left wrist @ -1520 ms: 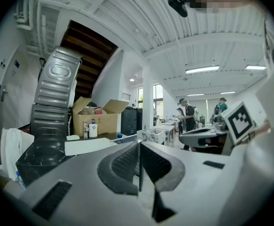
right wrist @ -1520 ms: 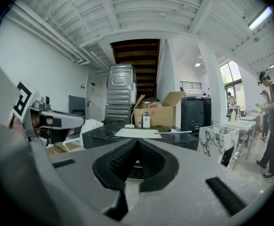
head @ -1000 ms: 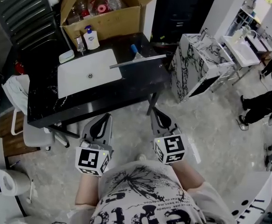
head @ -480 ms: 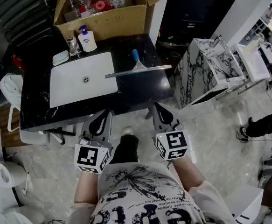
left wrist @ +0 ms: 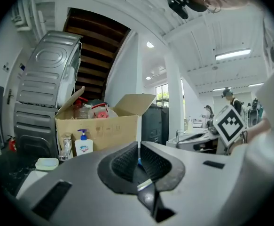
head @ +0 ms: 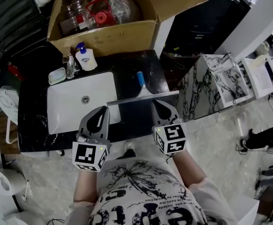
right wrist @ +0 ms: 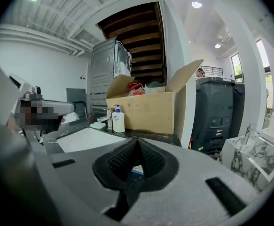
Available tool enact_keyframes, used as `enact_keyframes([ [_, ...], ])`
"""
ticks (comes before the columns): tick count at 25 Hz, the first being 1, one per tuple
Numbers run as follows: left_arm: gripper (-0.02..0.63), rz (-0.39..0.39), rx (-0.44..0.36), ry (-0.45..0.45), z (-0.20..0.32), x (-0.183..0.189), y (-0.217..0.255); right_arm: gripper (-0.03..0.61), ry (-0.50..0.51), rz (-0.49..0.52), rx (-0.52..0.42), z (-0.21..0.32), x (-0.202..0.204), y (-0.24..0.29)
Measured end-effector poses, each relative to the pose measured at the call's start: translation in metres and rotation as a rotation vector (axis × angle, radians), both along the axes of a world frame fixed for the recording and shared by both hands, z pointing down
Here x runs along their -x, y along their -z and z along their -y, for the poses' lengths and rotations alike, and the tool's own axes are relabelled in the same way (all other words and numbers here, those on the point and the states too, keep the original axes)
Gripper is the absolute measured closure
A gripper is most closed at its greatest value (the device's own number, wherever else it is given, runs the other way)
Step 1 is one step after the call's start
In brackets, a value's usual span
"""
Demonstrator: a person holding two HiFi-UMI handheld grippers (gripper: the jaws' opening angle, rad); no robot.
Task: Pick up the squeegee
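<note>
From the head view I see the squeegee point(head: 143, 97) lying flat on the black bench point(head: 127, 67), just to the right of the white sink point(head: 80, 102). Its blue handle points away from me toward the cardboard box point(head: 103, 34) at the back, and its long blade runs crosswise near the front edge, with the left end reaching over the sink's right rim. My left gripper point(head: 101, 108) hangs over the front right corner of the sink, its tip just short of the blade's left end. In the left gripper view its jaws are clenched, the tips all but meeting with nothing between them, and through the hollow behind the tips I can make out a bit of blue handle and pale blade. My right gripper point(head: 156, 102) is at the right part of the blade, its tip over or against it, and from above I cannot tell whether it touches. The right gripper view shows its jaws clenched tip to tip on nothing, with a strip of the squeegee visible through the hollow. Neither gripper holds the squeegee. Behind the sink a soap bottle point(head: 86, 58) with a blue pump stands beside the tap point(head: 70, 65), and a pale soap dish point(head: 57, 75) lies to their left near the sink's back left corner. The box stands open with jars and red-capped things inside. To the right of the bench is a marbled cabinet point(head: 216, 86), apart from it
</note>
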State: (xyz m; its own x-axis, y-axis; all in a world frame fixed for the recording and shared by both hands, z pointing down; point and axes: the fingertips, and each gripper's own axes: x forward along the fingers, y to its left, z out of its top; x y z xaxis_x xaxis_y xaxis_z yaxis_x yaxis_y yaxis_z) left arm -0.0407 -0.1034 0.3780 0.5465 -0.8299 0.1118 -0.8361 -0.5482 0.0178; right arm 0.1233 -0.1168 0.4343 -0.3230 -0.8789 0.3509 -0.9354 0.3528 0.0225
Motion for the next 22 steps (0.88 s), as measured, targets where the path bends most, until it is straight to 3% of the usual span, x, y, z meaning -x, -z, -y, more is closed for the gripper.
enact_keyframes([
  [6,0.596,0.007,-0.009,0.041,0.061,0.008,-0.003,0.584,0.0,-0.008,0.072,0.066,-0.002,-0.024],
  [10,0.596,0.025,0.033,0.062,0.075,0.011,-0.018,0.583,0.033,-0.03,0.24,0.09,0.0,-0.062],
  [16,0.595,0.024,0.093,0.124,0.095,0.021,-0.035,0.449,0.078,-0.075,0.412,0.127,0.003,-0.107],
  [22,0.596,0.023,0.148,0.168,0.102,0.024,-0.05,0.385,0.038,-0.095,0.6,0.148,-0.006,-0.157],
])
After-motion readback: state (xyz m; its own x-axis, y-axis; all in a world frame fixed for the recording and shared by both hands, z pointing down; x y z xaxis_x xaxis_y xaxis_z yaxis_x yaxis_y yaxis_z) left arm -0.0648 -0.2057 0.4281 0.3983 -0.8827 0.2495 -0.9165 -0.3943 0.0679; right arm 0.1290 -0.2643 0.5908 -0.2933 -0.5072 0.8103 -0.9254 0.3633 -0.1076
